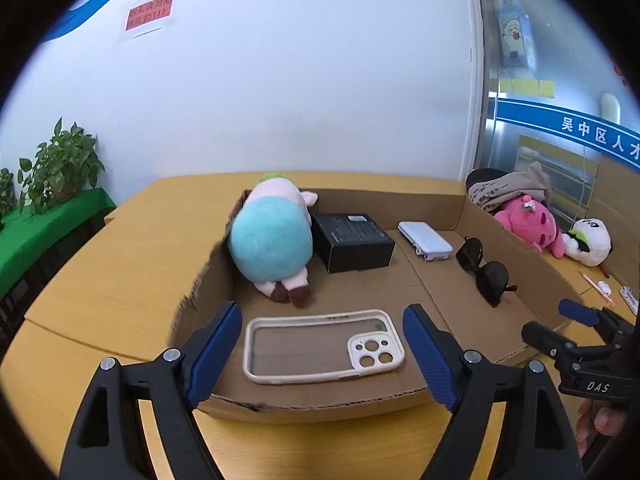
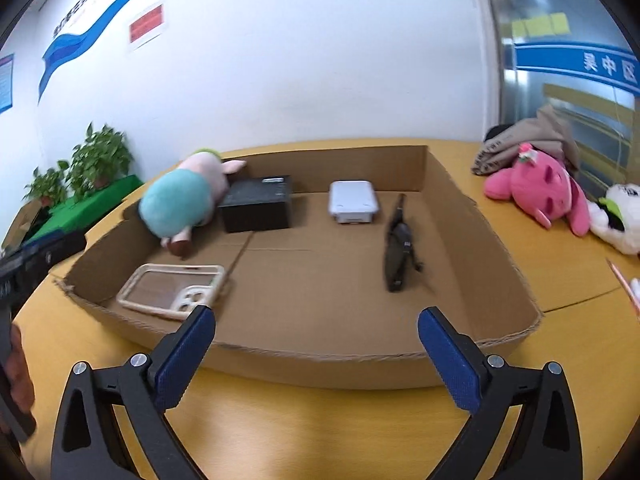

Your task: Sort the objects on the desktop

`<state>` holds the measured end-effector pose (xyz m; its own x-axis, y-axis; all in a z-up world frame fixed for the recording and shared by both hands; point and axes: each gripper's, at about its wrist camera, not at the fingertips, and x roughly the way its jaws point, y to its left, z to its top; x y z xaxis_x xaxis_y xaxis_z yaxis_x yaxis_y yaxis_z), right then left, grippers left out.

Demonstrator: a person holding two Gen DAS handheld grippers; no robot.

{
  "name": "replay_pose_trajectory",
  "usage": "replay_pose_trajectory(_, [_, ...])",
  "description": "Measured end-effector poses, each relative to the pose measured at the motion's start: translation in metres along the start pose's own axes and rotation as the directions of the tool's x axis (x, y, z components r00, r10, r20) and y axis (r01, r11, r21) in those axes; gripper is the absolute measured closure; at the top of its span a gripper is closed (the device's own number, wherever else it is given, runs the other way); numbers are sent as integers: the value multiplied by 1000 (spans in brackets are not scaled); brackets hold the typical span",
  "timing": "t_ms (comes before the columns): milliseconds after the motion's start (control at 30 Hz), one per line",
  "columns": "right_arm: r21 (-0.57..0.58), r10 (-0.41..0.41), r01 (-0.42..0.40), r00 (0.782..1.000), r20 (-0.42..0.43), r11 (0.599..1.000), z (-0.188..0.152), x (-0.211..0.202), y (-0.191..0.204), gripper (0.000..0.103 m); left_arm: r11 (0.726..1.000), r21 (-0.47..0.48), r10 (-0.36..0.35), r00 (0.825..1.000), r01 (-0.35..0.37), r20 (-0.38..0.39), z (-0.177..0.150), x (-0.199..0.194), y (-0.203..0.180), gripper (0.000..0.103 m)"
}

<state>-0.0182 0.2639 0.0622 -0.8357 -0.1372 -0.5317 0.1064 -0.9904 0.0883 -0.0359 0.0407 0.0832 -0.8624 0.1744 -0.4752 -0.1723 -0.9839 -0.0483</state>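
Both grippers hover before the cardboard tray [image 1: 460, 210].
Left gripper [image 1: 322, 354] and right gripper [image 2: 316, 344]: jaws spread, empty; phone case [image 1: 320, 350] at the tray's 7 o'clock.

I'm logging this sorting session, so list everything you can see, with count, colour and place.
Shallow cardboard tray: one, brown, on the yellow wooden table.
Plush doll in teal shorts: one, pink and teal, tray's far left corner.
Rectangular box: one, black, beside that doll.
Flat plastic case: one, white, tray's far side.
Sunglasses: one pair, black, tray's right.
Phone case: one, cream, tray's near left.
Pink plush toy: one, table, right of tray.
Panda plush: one, black and white, beside it.
Potted plants: green, far left.
Left gripper: open.
Right gripper: open.
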Motion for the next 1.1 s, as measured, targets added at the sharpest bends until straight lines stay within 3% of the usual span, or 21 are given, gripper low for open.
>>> replay_pose_trajectory(133, [-63,-19,21,999,31,998,-2,10,1,0,998,1,69,996,-69,-60,-19,26,-9,21])
replay_pose_trajectory(200, [-74,-31,35,998,55,997,-4,13,4,0,993,48,108,994,-107,-18,-25,29,-16,18])
replay_pose_trajectory(300, [-68,-28,32,998,52,997,-11,14,2,0,995,47,92,996,-92,8,-31,25,-17,15])
replay_pose_trajectory(667, [-66,-38,41,998,42,997,-21,13,4,0,996,50,77,997,-77,-7,-31,26,-17,10])
replay_pose_trajectory(800, [-68,-44,46,998,41,997,-22,12,5,0,999,26,20,999,-19,-34,-32,31,-12,10])
replay_pose_trajectory(867, [-69,-44,46,998,37,997,-18,13,6,0,1000,-11,-8,998,7,-59,-32,35,-5,5])
replay_pose_trajectory(900, [-68,-43,46,998,34,997,-17,13,6,0,1000,-29,-7,997,5,-72,-32,38,-2,1])
replay_pose_trajectory(1100, [-70,-45,47,998,32,996,-7,13,7,0,1000,-25,8,998,-10,-69,-33,38,-3,1])
